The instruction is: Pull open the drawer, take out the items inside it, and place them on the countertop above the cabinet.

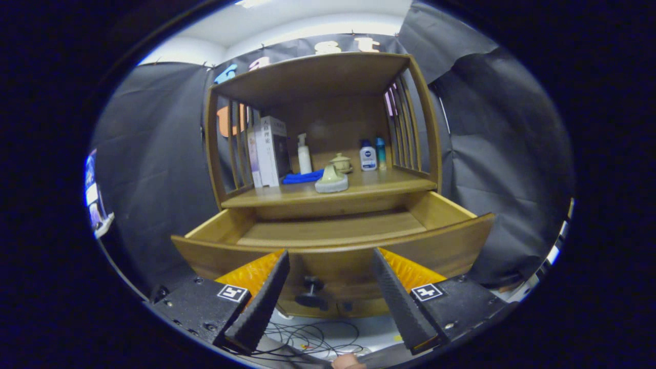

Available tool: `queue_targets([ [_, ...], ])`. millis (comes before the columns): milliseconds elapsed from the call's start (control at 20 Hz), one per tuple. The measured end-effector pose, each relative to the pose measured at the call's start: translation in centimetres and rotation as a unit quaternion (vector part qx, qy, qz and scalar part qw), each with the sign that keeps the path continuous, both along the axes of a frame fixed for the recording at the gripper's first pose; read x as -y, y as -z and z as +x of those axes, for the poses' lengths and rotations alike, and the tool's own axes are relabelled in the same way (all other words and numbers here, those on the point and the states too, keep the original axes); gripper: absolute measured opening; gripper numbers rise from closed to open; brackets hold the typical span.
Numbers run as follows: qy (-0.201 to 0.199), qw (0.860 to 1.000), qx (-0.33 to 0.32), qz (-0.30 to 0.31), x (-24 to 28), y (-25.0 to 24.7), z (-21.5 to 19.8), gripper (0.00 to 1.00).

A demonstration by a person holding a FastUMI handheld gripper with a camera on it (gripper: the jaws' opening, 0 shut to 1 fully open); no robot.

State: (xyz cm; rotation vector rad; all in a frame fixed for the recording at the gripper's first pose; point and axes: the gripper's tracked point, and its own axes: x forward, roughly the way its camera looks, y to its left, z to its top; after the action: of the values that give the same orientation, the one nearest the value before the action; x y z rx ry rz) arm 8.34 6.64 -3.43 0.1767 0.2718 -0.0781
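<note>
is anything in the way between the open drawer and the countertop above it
Nothing visible blocks the path up from the drawer to the front edge of the countertop. Further in, a pale green dish and a blue cloth take the middle. The gripper is open, just short of the drawer front.

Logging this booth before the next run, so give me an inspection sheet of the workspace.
Surface: countertop crowded, bare at front edge.
Job's things: drawer pulled open; its visible floor bare.
Clutter: boxes, pump bottle, blue cloth, lidded cup, pale green item, two bottles.
Grippers: gripper jaws open, holding nothing, drawer knob between them.
Cables: wires on floor below.
Surroundings: black cloth walls.
</note>
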Motion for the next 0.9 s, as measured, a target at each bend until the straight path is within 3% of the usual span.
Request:
queue_targets([
  [450, 0.024, 0.999, 0.001, -0.049, -0.7, 4.1, 1.7, 1.0],
  [900, 0.041, 0.997, 0.014, -0.064, -0.8, 4.1, 3.6, 1.0],
])
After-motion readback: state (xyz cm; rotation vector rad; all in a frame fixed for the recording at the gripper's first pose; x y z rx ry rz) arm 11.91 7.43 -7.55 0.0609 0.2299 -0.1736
